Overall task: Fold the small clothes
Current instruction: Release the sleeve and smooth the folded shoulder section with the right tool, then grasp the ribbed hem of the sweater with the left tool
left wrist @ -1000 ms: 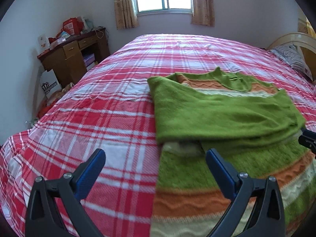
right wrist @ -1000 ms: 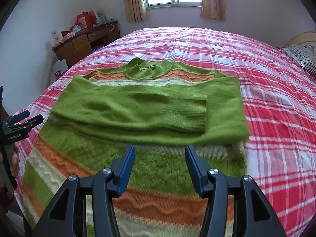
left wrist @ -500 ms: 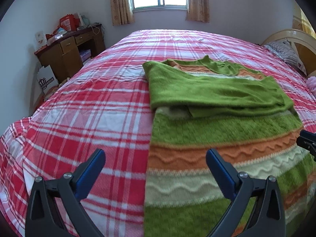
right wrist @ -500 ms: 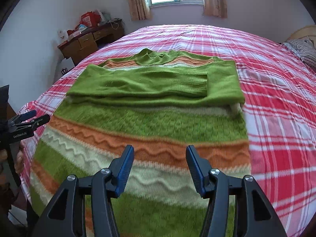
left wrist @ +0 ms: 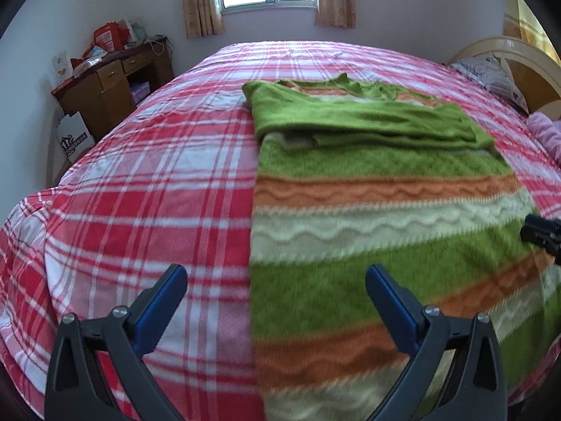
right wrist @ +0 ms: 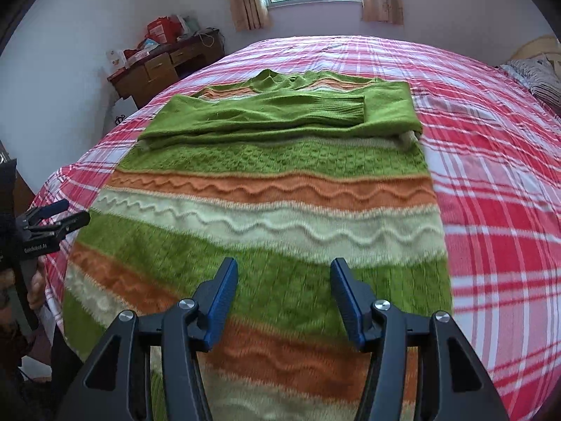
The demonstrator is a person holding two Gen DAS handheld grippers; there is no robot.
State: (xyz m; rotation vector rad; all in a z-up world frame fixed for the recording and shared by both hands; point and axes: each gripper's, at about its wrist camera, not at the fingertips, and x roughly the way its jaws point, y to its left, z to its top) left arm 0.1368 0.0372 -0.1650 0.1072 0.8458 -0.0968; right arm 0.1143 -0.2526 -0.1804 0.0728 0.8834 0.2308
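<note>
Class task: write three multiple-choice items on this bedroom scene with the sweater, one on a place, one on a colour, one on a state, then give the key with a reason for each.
1. Where does the sweater lie?
A. on the plaid bedspread
B. on the wooden desk
C. on the floor

2. What colour are the sleeves folded across the sweater's chest?
A. orange
B. cream
C. green

3. How do the two claws stand?
A. both shut on the hem
B. both open, holding nothing
C. one open, one shut on a sleeve

Key:
1 A, the sweater is spread flat on the red and white plaid cover.
2 C, both sleeves are plain green, while orange and cream show only in the body's stripes.
3 B, the left claw and the right claw each show a clear gap between their blue pads, with no cloth pinched.
</note>
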